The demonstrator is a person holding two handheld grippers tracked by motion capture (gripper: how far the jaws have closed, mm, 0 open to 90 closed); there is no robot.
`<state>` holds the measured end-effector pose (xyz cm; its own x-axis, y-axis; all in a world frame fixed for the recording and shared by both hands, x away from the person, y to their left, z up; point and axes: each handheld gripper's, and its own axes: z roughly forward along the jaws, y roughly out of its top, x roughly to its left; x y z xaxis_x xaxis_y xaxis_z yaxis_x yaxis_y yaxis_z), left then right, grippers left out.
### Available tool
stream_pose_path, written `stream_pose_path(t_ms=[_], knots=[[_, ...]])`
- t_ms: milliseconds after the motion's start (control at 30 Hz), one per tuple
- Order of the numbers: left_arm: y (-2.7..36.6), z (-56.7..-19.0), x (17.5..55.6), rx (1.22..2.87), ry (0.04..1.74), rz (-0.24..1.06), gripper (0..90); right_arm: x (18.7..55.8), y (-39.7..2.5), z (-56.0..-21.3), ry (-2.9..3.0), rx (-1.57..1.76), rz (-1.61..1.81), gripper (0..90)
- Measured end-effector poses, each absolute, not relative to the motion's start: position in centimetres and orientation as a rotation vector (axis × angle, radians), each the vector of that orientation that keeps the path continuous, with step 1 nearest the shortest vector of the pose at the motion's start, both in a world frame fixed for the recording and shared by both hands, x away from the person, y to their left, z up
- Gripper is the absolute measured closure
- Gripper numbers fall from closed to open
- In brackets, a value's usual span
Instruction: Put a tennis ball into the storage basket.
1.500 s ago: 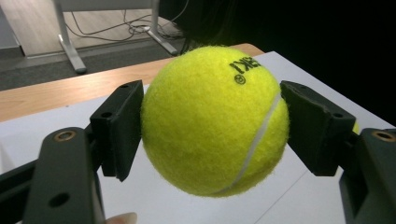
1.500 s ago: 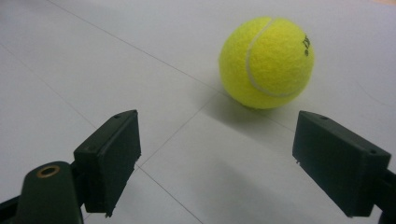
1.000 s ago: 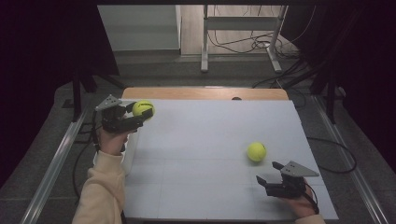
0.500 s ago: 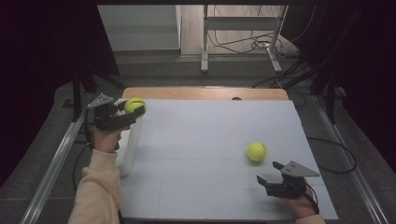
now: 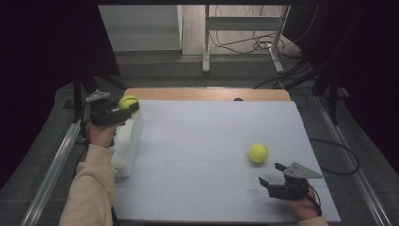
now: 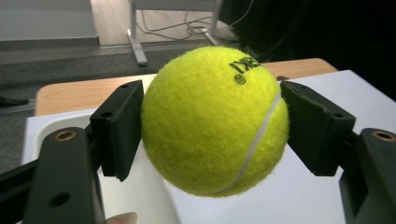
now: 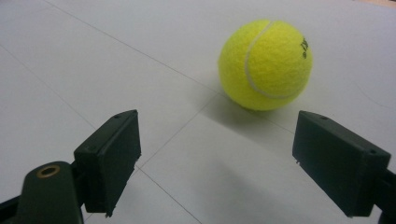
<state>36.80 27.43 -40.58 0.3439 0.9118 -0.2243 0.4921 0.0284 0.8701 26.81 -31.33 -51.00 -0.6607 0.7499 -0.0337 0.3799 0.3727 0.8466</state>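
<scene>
From the high view, the left gripper [image 5: 123,109] holds a ball [image 5: 127,101] above a white bin [image 5: 126,146] at the table's [image 5: 211,136] left edge; the right gripper [image 5: 272,173] sits near a second ball [image 5: 258,153]. The left gripper view shows both jaws pressed against the held ball [image 6: 215,120] (black lettering on top). In the right gripper view, the jaws stand wide apart and empty, with the second ball [image 7: 265,64] just ahead on the white surface.

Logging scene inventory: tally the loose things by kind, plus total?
Tennis balls: 2 (one held in the left gripper above the bin, ball; one on the table)
White bins: 1
Total: 3
</scene>
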Motion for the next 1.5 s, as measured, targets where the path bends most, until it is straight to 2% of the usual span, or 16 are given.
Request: stream_pose_path(t_ms=[967, 1500], knots=[[29.9, -41.5, 39.0, 1.690, 1.431, 0.523, 26.2, 26.8, -31.2, -51.0, 2.224, 0.980, 1.209, 16.2], [29.8, -42.7, 40.0, 1.757, 1.470, 0.508, 26.2, 26.8, -31.2, -51.0, 2.226, 0.981, 1.203, 16.2]])
